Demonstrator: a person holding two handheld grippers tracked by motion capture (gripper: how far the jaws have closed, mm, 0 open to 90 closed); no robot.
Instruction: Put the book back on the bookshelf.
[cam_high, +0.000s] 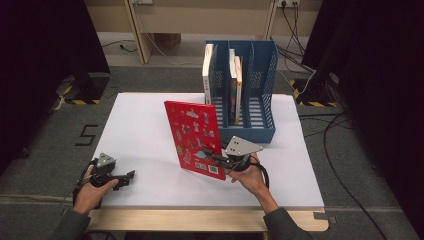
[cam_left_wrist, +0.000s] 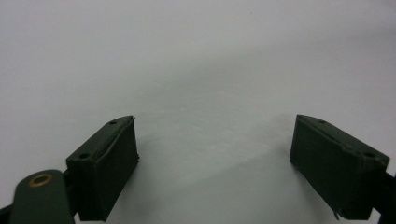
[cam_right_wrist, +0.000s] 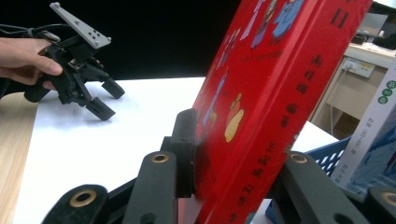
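A person's right gripper (cam_high: 220, 159) clamps the lower corner of a thin red hardcover picture book (cam_high: 195, 137), its jaws pressed on both covers, holding it tilted on end above the middle of the white tabletop (cam_high: 145, 130), just toward seven o'clock of a blue plastic slotted file rack (cam_high: 260, 97). The right gripper view shows the red cover (cam_right_wrist: 261, 102) leaning between the black jaws, a grip low on the book that seems chosen to keep it upright and ready to slide into a slot. The rack, at twelve o'clock on the table, already holds a white-spined book (cam_high: 207, 75) in its left compartment and two more books (cam_high: 235, 82) in the middle one; the right compartment looks free. The left gripper (cam_high: 125, 178) rests at eight o'clock, jaws apart and empty over bare white surface (cam_left_wrist: 196, 70), apparently kept clear of the work.
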